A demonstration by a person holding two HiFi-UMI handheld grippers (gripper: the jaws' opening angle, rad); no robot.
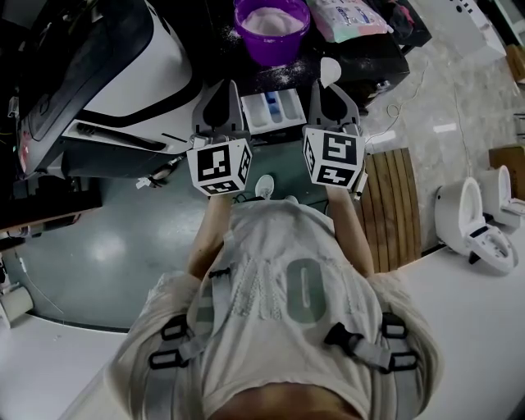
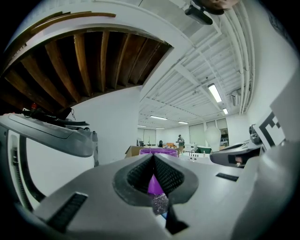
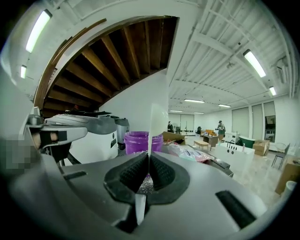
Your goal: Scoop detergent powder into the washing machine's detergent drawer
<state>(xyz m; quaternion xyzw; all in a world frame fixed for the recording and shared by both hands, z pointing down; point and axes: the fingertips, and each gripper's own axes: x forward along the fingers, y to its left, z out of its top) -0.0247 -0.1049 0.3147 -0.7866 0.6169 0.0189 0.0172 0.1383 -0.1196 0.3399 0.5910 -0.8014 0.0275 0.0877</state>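
A purple tub (image 1: 272, 25) holding white powder stands on the dark top ahead of me. Just below it the white detergent drawer (image 1: 275, 109), with blue compartments, lies between my two grippers. My right gripper (image 1: 328, 84) is shut on the thin handle of a white spoon (image 3: 150, 133), whose bowl (image 1: 330, 70) sticks out past the jaws toward the tub (image 3: 143, 142). My left gripper (image 1: 221, 86) is shut with nothing in it. In the left gripper view (image 2: 153, 157) the tub (image 2: 158, 151) shows straight ahead. Both grippers hang short of the tub.
The white and black washing machine (image 1: 107, 74) fills the left. A detergent bag (image 1: 349, 16) lies right of the tub, with spilled powder around it. A wooden slatted board (image 1: 394, 205) and a white fixture (image 1: 476, 217) are on the floor to the right.
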